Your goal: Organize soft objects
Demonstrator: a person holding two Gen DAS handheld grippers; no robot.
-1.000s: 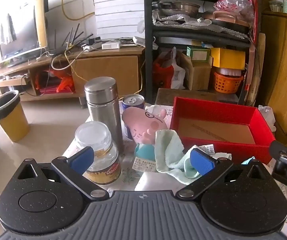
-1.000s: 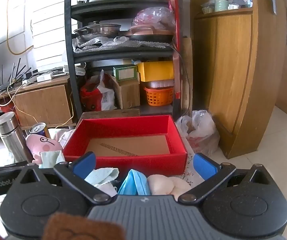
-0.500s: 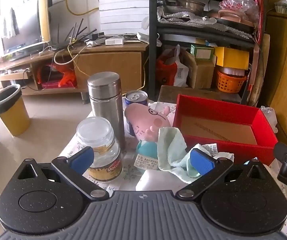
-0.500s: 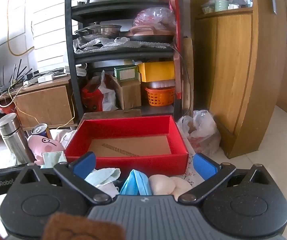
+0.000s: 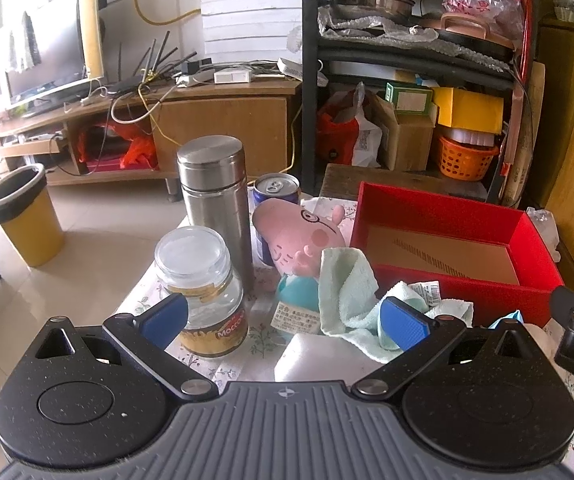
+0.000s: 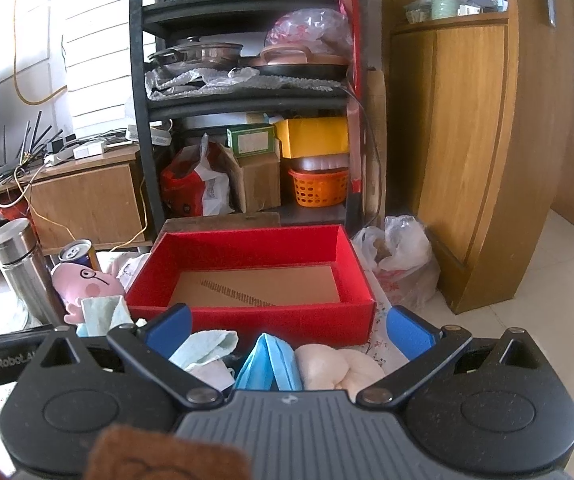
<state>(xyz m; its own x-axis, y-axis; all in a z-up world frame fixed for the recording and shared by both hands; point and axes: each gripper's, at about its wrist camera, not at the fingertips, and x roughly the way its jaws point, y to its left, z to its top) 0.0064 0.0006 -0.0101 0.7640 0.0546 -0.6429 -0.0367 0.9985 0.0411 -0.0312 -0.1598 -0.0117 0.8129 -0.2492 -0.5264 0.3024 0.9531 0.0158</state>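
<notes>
A pink pig plush (image 5: 299, 236) (image 6: 83, 284) in a teal outfit stands on the small table, with a pale green towel (image 5: 347, 292) (image 6: 203, 348) draped against it. An open red box (image 5: 447, 248) (image 6: 255, 280) with a bare cardboard floor sits to the right. My left gripper (image 5: 285, 318) is open, just short of the plush and towel. My right gripper (image 6: 289, 330) is open in front of the box, over a blue folded cloth (image 6: 269, 366) and a cream soft lump (image 6: 335, 364).
A steel flask (image 5: 215, 204), a blue can (image 5: 277, 196) and a glass jar (image 5: 199, 280) stand left of the plush. A white block (image 5: 311, 356) lies near my left gripper. Behind are a black shelf (image 6: 247, 100), a wooden cabinet (image 6: 467, 140) and a yellow bin (image 5: 27, 216).
The left gripper has shifted slightly, so the table's objects sit a little more to the right and closer. Both grippers stay open; nothing was picked up.
</notes>
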